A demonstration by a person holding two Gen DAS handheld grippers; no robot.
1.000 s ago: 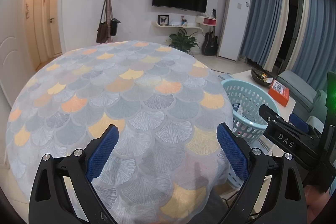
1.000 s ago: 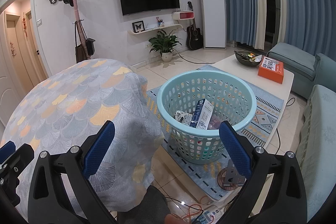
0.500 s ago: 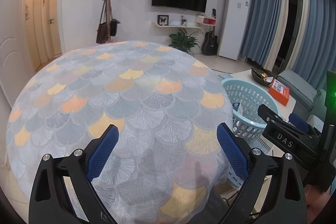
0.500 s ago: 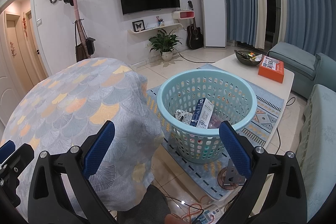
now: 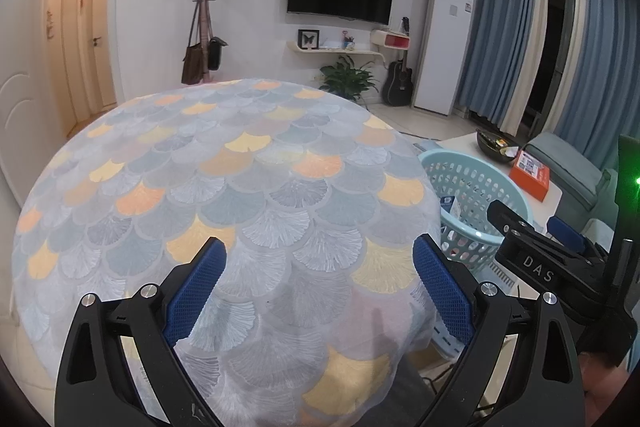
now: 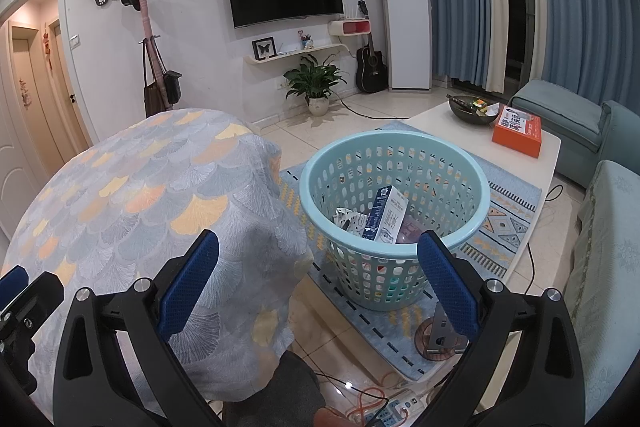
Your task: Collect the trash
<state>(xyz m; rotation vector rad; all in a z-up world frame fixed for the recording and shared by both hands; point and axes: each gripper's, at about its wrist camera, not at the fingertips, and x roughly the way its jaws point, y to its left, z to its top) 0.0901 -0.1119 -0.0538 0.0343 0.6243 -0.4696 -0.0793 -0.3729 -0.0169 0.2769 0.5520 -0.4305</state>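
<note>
A light blue plastic basket stands on a rug to the right of a round table covered with a fan-patterned cloth. It holds a blue-and-white carton and crumpled wrappers. My right gripper is open and empty, held above the floor between table and basket. My left gripper is open and empty over the near part of the table. The basket shows at the right in the left wrist view, partly behind the right gripper's body.
A white coffee table behind the basket carries an orange box and a dark bowl. Blue sofas stand at the right. Cables and a power strip lie on the floor near me.
</note>
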